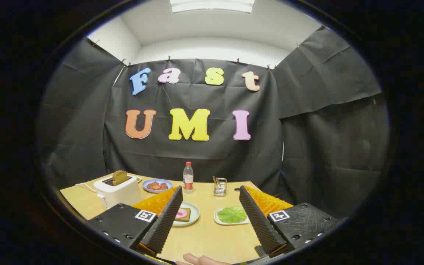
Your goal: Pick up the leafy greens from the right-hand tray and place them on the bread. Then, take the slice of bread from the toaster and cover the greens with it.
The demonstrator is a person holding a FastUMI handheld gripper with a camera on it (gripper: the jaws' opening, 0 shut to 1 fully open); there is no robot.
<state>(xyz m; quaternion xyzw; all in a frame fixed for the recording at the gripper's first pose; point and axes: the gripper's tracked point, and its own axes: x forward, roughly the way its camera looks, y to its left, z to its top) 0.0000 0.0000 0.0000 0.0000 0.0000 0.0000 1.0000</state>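
gripper (209, 217) fingers sitting wide apart, holding nothing; bare surface (204, 235) between them, leafy greens (232, 214) just ahead, bread (183, 215) plate left.

Matt, wood-look table (204, 235). Glossy white plastic toaster (118, 193). Clear plastic bottle (188, 178). Far holder (219, 186) of shiny wire metal. Smooth, glazed-looking plates (193, 218). Ridged, matt pads (168, 217) on the wide-apart fingers. Creased matt cloth wall (326, 147).

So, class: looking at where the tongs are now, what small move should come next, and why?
Probably ease the tongs forward and down toward the leafy greens. The fingers are wide open and hold nothing, and the greens lie untouched on their white tray, ahead between the fingers and close to the right one. The bread on the plate waits uncovered.
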